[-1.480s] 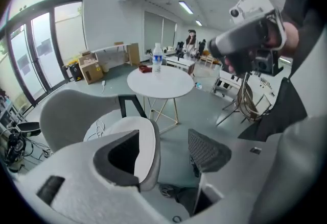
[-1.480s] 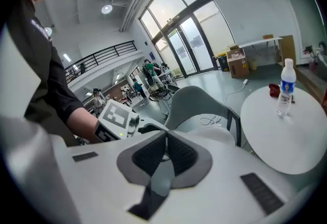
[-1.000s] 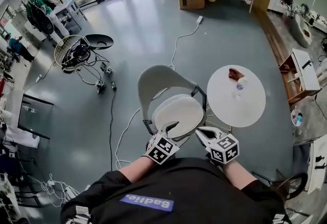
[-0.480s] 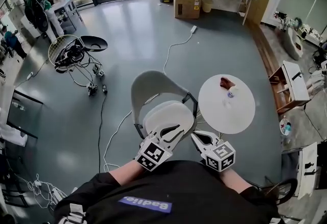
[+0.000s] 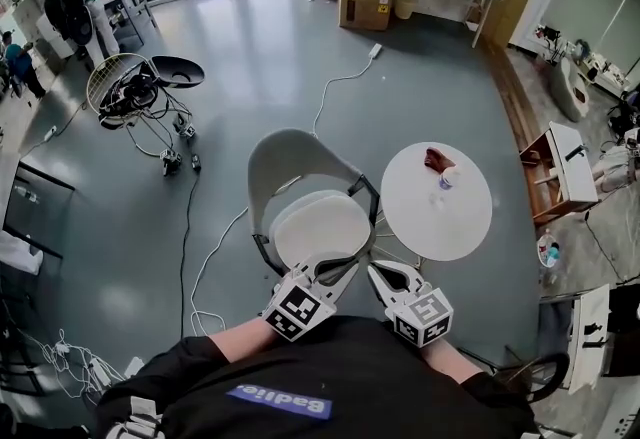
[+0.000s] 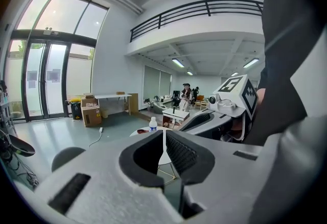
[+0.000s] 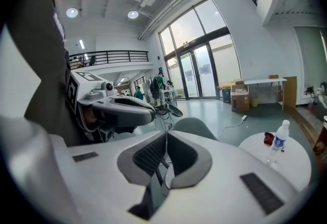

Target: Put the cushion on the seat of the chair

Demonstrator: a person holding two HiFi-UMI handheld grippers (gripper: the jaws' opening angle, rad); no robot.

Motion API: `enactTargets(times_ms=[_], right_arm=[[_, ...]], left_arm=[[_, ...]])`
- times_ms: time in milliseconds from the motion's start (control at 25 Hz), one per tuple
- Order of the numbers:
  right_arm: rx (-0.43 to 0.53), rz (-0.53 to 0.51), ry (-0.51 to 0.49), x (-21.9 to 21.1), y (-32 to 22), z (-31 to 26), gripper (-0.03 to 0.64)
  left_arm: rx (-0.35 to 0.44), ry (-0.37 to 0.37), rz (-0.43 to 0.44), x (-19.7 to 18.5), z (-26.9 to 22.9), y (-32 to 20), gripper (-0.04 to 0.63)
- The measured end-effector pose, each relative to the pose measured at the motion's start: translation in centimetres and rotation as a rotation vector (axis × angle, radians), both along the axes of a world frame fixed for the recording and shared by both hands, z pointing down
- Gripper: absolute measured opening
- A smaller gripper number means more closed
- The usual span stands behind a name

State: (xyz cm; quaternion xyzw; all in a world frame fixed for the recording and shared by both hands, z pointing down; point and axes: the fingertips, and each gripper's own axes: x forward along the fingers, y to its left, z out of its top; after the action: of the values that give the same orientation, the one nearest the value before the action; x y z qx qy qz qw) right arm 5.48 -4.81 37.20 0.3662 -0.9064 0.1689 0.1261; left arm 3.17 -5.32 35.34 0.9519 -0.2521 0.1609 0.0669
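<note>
Head view has the pale cushion (image 5: 322, 225) lying flat on the seat of the grey chair (image 5: 285, 162), so the placing looks done; next, I'd say, both tools just need drawing clear without nudging it. The left gripper (image 5: 335, 272) is closing on nothing, its tips all but met by the cushion's near edge; the right gripper (image 5: 385, 277) sits beside it, jaws together, empty

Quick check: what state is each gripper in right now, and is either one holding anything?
Left gripper: jaws closing, tips all but together, nothing between them.
Right gripper: closed, empty.
</note>
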Motion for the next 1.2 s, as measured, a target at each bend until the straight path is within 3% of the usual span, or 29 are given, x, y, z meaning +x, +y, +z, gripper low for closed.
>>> enactTargets(times_ms=[480, 1200], right_arm=[[0.037, 0.021, 0.006, 1.0, 0.0, -0.5, 0.029], [0.018, 0.031, -0.006, 1.9, 0.2, 0.1, 0.029]], left_arm=[[-0.008, 0.004, 0.036, 1.4, 0.1, 0.4, 0.018], [-0.012, -0.010, 0.048, 2.4, 0.5, 0.3, 0.018]])
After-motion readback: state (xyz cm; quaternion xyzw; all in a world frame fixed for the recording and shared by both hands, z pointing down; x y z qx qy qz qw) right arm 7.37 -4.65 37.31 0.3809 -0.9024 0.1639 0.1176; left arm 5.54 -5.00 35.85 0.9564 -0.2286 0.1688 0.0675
